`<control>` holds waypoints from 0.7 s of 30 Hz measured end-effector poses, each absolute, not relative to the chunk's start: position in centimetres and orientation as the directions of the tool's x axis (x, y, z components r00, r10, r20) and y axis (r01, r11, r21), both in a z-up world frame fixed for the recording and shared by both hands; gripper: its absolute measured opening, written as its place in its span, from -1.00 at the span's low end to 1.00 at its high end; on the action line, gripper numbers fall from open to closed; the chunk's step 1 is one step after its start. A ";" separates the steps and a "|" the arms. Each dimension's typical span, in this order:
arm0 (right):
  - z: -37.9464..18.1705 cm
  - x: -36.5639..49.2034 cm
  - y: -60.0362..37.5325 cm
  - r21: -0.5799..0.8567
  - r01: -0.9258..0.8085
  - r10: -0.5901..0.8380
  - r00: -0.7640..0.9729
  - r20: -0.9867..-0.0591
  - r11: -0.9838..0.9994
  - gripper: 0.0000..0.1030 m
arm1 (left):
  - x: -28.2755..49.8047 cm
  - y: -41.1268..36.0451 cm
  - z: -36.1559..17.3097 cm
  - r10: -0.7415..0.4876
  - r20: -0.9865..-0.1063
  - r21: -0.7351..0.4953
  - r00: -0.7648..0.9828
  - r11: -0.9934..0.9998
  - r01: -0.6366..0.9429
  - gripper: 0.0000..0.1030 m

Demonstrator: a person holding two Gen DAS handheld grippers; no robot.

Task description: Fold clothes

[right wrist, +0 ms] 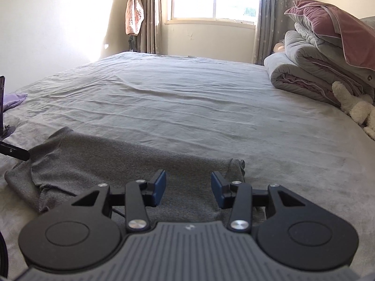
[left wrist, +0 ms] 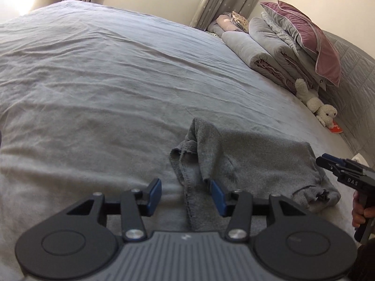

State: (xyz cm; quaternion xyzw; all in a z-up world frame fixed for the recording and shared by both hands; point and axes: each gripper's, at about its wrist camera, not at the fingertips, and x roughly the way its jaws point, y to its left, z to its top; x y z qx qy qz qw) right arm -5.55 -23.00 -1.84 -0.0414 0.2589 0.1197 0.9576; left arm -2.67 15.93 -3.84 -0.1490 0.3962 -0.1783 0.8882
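Note:
A dark grey garment (left wrist: 253,164) lies partly folded on the grey bed sheet (left wrist: 105,82), near the front edge. My left gripper (left wrist: 186,195) is open just above the garment's left edge, holding nothing. In the right wrist view the same garment (right wrist: 112,164) stretches from left to centre. My right gripper (right wrist: 188,188) is open above its right part, holding nothing. The right gripper also shows in the left wrist view (left wrist: 328,161) at the garment's right end, held by a hand. A black part of the left gripper (right wrist: 14,151) touches the garment's left end.
Folded quilts and a mauve pillow (left wrist: 311,37) are stacked at the bed's right side by the padded headboard (left wrist: 356,75). A white plush toy (left wrist: 314,103) lies beside them. A purple cloth (right wrist: 14,99) lies at the bed's left edge. A window with curtains (right wrist: 211,0) is behind.

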 end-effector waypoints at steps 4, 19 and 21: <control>-1.9 -5.6 -21.8 -0.015 -0.278 0.232 0.827 -0.512 0.960 -0.13 | -1.9 16.7 -4.3 -0.490 -0.646 -0.505 0.585 0.849 0.154 -0.06; -2.0 -5.2 -20.4 0.099 -0.356 0.353 0.776 -0.524 0.929 -0.13 | -0.4 16.4 -5.6 -0.599 -0.616 -0.636 0.511 0.761 0.126 -0.01; -2.0 -5.2 -19.9 0.093 -0.371 0.362 0.769 -0.527 0.924 -0.13 | -0.4 16.0 -5.5 -0.592 -0.621 -0.625 0.513 0.769 0.131 -0.01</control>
